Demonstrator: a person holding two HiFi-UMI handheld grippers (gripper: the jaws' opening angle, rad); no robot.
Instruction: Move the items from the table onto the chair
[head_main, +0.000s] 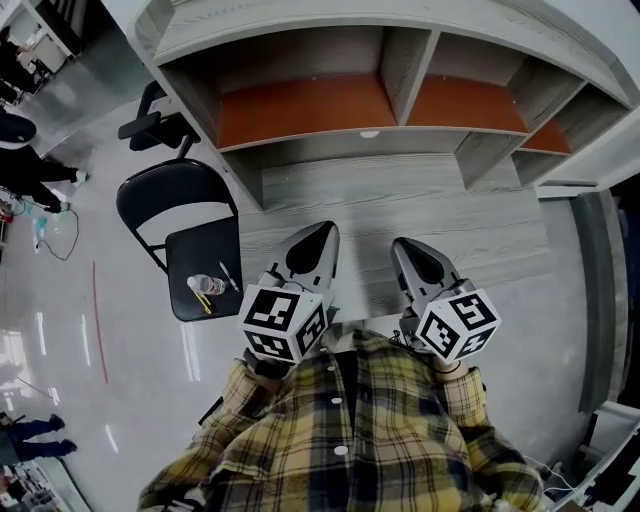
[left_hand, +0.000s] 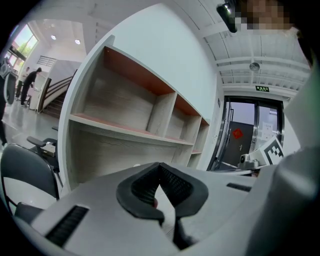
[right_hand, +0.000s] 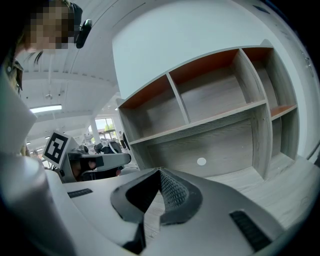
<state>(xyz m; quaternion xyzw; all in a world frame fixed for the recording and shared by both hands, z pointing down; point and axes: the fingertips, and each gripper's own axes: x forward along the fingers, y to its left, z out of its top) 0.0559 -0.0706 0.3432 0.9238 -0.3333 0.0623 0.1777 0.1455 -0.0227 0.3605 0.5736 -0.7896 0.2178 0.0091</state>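
Looks like this one's at the wrap-up stage: the small clear plastic bottle (head_main: 207, 285), a yellow stick-like thing (head_main: 203, 303) and a thin pale pen-like thing (head_main: 229, 277) all lie on the seat of the black folding chair (head_main: 215, 245), just left of the grey wood-grain table (head_main: 450, 210). I can't spot anything left on the tabletop or in the grey shelf unit with orange boards (head_main: 310, 105). The left gripper (head_main: 325, 235) and right gripper (head_main: 402, 245) hover side by side over the table, jaws pressed together on nothing. Next move, I'd guess, is just a quick look for stragglers, otherwise done.
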